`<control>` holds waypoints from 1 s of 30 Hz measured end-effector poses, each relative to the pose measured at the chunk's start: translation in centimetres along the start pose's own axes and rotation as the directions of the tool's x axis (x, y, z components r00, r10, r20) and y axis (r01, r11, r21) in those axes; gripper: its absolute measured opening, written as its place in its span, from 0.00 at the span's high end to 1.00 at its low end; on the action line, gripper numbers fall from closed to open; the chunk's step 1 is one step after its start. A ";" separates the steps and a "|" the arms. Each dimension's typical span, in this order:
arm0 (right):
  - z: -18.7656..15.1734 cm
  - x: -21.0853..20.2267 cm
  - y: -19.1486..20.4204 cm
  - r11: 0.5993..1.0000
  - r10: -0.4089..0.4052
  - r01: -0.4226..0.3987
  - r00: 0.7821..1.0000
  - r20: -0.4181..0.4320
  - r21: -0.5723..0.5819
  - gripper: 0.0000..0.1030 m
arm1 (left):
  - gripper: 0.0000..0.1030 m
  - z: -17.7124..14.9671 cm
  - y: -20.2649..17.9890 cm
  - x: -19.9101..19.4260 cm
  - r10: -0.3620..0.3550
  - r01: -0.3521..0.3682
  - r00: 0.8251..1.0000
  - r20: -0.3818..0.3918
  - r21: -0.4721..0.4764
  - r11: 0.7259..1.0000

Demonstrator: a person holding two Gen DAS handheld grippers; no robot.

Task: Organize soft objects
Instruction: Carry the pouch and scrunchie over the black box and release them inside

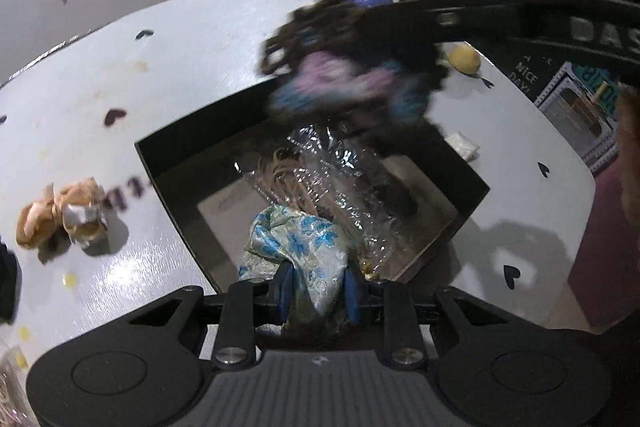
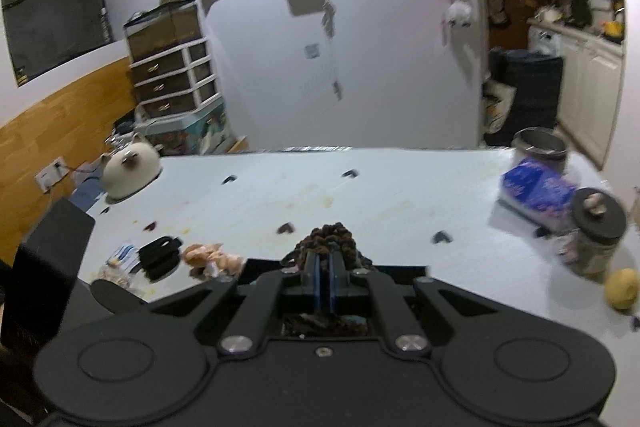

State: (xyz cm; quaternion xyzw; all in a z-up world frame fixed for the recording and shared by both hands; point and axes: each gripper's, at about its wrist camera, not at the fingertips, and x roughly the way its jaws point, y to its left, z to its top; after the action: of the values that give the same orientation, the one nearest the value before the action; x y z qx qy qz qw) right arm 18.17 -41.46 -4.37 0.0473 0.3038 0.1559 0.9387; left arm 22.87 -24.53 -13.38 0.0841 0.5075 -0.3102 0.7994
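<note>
Satin, pale with blue flowers: a cloth [image 1: 304,259] pinched between the blue pads of the left gripper [image 1: 318,293], hanging over the near edge of an open black box [image 1: 168,167] on the white table [image 1: 160,75]. Inside the box, crinkled clear plastic [image 1: 340,179]. Above the box's far side, blurred, a dark knitted bundle with pink and blue patches [image 1: 344,75], clamped in the closed right gripper [image 2: 324,267]. Near the table's left edge, a tan fabric lump [image 1: 60,219]. Toward the right edge, a yellow fruit [image 2: 622,289] beside a dark-lidded jar [image 2: 596,235].
</note>
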 end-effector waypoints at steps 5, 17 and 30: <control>-0.2 4.3 1.2 0.997 0.067 -0.069 0.995 -0.077 -0.025 0.95 | 0.68 -0.4 0.2 -0.3 0.006 -0.005 1.000 0.013 -0.068 0.998; -2.6 12.5 3.8 0.985 0.133 -0.157 0.959 -0.250 -0.078 0.95 | 0.60 -1.7 0.4 -3.1 0.013 0.003 0.996 0.085 -0.186 0.983; -1.0 8.9 1.0 0.975 0.218 -0.206 0.955 -0.199 0.079 0.58 | 0.74 -0.5 -1.0 -2.3 -0.035 0.055 0.992 0.122 -0.167 0.984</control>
State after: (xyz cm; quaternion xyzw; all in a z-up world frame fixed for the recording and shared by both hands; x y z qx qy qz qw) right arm 24.15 -37.65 -10.00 0.0900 0.3968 0.2512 0.8783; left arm 21.22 -24.10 -11.42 -0.0146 0.4857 -0.2880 0.8252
